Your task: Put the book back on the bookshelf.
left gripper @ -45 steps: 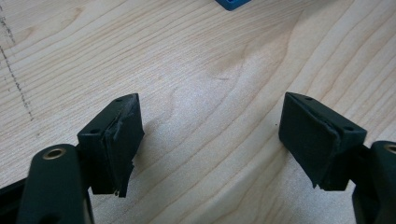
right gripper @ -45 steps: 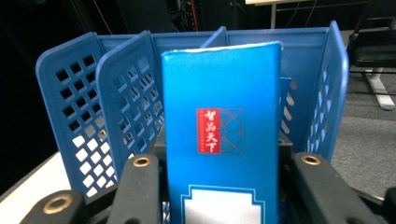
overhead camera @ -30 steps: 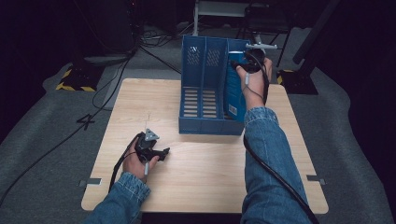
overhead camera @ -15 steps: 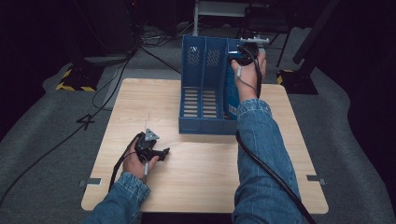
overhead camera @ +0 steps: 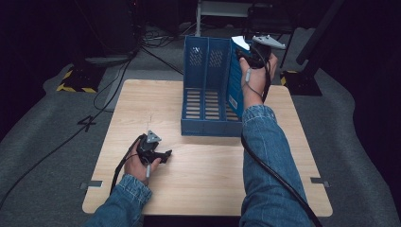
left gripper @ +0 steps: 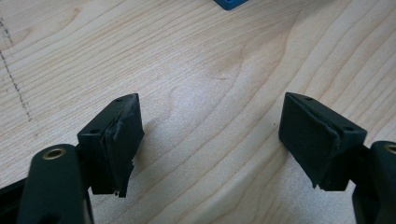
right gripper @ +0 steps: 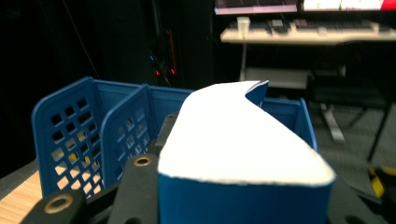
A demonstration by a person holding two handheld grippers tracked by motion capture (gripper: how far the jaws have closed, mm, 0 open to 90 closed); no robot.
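A blue file rack [overhead camera: 205,71] with three upright compartments stands at the far middle of the wooden table [overhead camera: 198,170]. My right gripper [overhead camera: 250,54] is held high over the rack's right compartment, shut on a thick blue folder [overhead camera: 235,92] with a white top edge [right gripper: 243,140]. The folder stands upright in that compartment, its top above the rack's rim. In the right gripper view, one black finger [right gripper: 140,182] presses the folder's left face. My left gripper [overhead camera: 165,155] rests on the table near the front left, open, with bare wood between its jaws [left gripper: 210,135].
The rack's left and middle compartments [right gripper: 70,126] hold nothing that I can see. A corner of the rack's base [left gripper: 231,3] lies just ahead of the left gripper. Cables, a stand and a desk with screens [right gripper: 303,28] lie beyond the table's far edge.
The right hand has risen slightly with the blue folder in its grip, and the forearm has swung a little to the left. The left hand has stayed put.
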